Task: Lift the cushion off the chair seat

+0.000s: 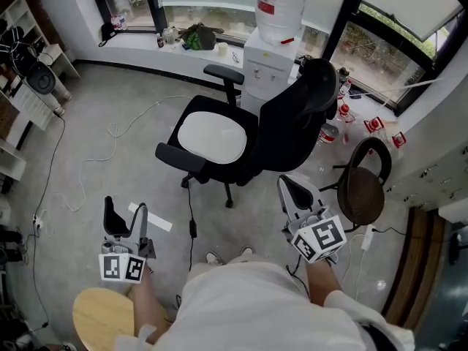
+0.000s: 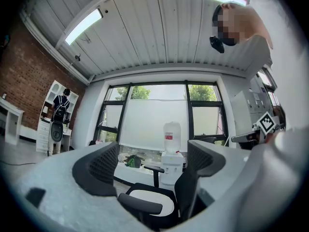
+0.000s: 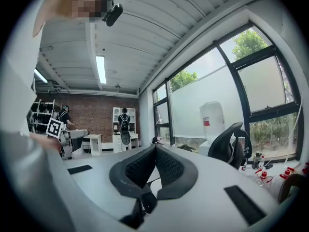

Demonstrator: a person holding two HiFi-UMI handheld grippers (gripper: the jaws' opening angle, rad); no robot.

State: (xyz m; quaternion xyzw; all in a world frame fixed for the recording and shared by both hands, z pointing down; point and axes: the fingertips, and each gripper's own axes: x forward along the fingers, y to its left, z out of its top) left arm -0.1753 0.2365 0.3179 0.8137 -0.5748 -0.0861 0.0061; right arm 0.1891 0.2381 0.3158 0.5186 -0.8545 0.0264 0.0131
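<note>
One white cushion (image 1: pixel 212 137) is seen lying on the seat of one black office chair (image 1: pixel 285 134). One water dispenser (image 1: pixel 269 64) is placed behind the chair, and one brown chair (image 1: pixel 363 189) to its right. Two grippers are held short of the office chair: the left hand-held gripper (image 1: pixel 126 209) spread wide and empty, the right hand-held gripper (image 1: pixel 291 187) closed on nothing.

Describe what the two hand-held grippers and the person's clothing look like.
The left hand-held gripper and right hand-held gripper each have a light grey body and black ribbed pads, with a cube of black-and-white square markers at the rear. The person wears a white top.
</note>
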